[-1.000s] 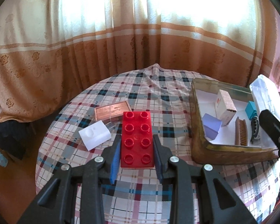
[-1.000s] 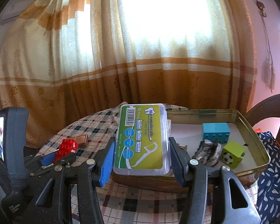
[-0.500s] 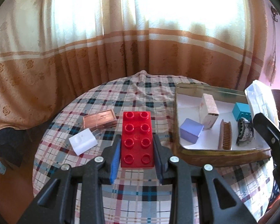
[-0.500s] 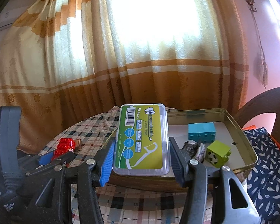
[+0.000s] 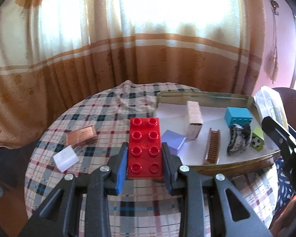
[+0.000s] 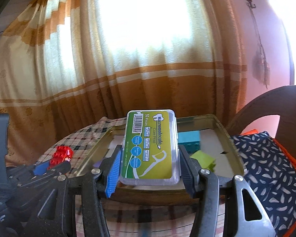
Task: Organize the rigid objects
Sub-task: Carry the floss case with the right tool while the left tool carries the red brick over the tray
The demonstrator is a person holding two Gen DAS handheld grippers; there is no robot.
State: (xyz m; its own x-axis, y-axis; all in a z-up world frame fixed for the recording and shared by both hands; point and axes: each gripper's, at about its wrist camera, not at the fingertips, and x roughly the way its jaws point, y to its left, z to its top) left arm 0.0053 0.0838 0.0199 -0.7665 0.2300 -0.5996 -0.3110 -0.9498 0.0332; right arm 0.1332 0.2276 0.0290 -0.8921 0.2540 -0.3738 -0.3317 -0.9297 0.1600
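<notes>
My left gripper point(image 5: 145, 158) is shut on a red studded toy brick point(image 5: 145, 146) and holds it above the plaid table, at the left edge of the metal tin tray point(image 5: 207, 94). My right gripper point(image 6: 149, 167) is shut on a green-labelled clear floss pick box point(image 6: 151, 146), held over the near rim of the tray point(image 6: 232, 148). The tray holds a teal brick point(image 5: 238, 115), a lime cube point(image 5: 257, 140), a black-and-white hair clip point(image 5: 237, 141), a brown comb point(image 5: 212, 147), a purple block point(image 5: 173, 141) and a beige box point(image 5: 194, 118).
A copper-coloured tin point(image 5: 81, 137) and a white block point(image 5: 66, 158) lie on the plaid cloth point(image 5: 112, 118) left of the tray. A curtain point(image 5: 128, 59) hangs behind the round table. A chair with a patterned cushion point(image 6: 270, 164) stands at the right.
Both grippers have swung to the right with their loads. The left one has brought the red brick up to the tray's left edge; the right one now holds the floss box over the tray's near rim.
</notes>
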